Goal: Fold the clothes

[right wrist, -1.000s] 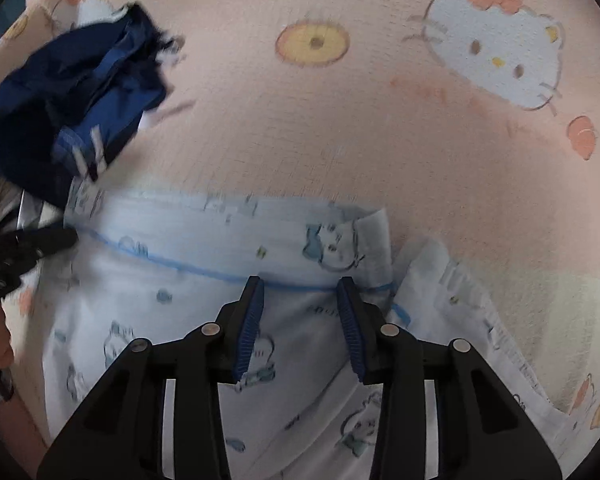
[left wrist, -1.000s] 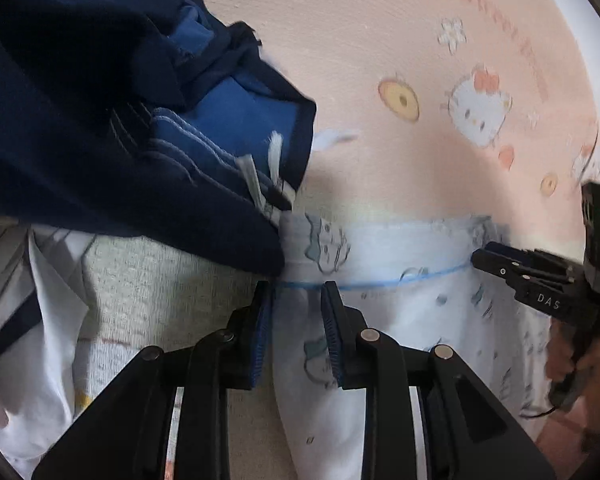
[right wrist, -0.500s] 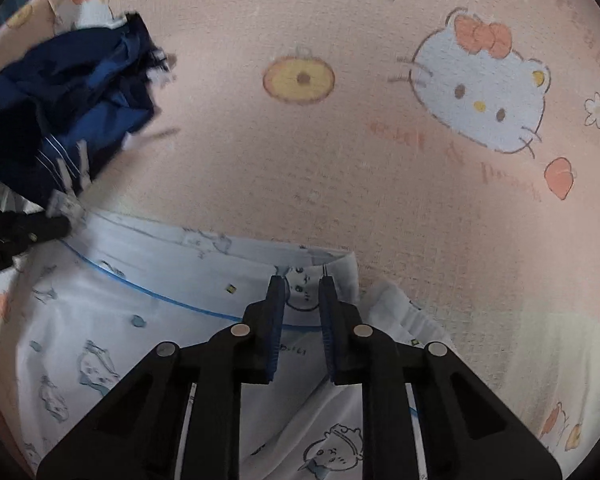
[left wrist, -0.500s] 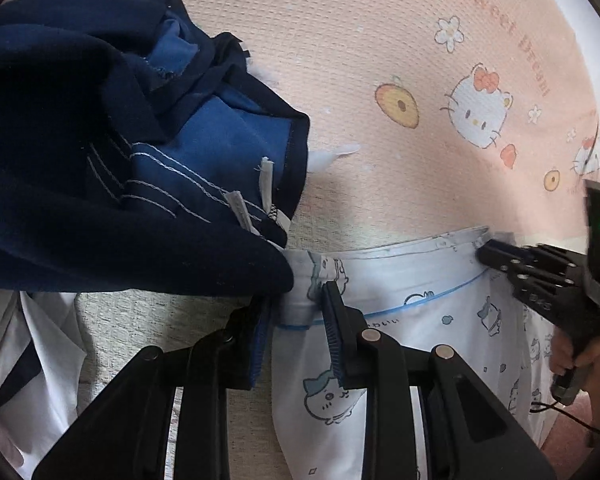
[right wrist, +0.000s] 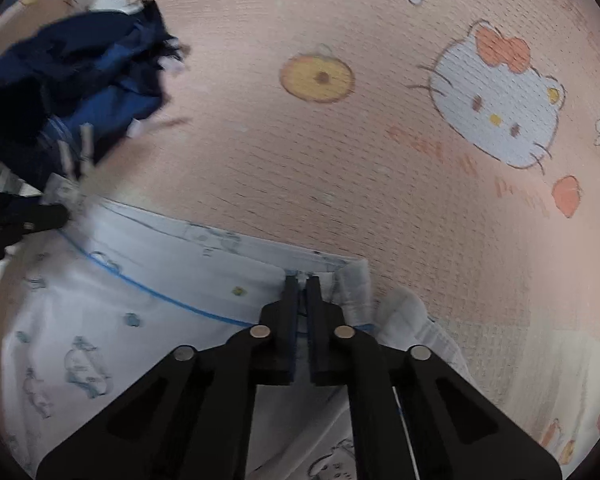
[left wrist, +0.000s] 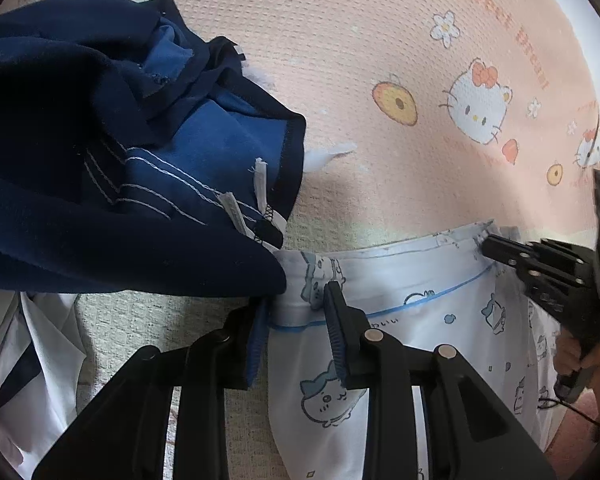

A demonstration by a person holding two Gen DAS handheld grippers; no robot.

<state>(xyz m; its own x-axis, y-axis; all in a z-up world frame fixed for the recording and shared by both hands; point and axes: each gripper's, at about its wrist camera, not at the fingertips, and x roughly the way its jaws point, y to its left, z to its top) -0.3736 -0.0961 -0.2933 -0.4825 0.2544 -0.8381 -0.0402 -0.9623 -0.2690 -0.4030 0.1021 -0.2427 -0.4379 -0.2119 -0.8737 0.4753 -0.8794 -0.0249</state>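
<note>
A white garment (left wrist: 420, 320) printed with small blue cartoon animals and a thin blue line lies on the pink blanket (left wrist: 380, 40). My left gripper (left wrist: 298, 298) holds its bunched left corner between the pads, right under the edge of a navy garment (left wrist: 100, 160). My right gripper (right wrist: 299, 280) is shut on the white garment's (right wrist: 140, 320) top hem near its right end. Each gripper shows in the other's view: the right gripper (left wrist: 486, 242) at the hem, the left gripper (right wrist: 56, 214) blurred at the far corner. The hem runs between them.
The crumpled navy and blue garment (right wrist: 80, 92) lies at the left, overlapping the white garment's corner. More white clothing with dark trim (left wrist: 28, 352) sits at the lower left. A hand (left wrist: 580, 356) holds the right gripper's handle. The pink blanket (right wrist: 340, 160) stretches beyond.
The right gripper's jaws have closed onto the hem. The left gripper has slid up to the garment's corner, which now stands bunched between its pads beside the navy cloth.
</note>
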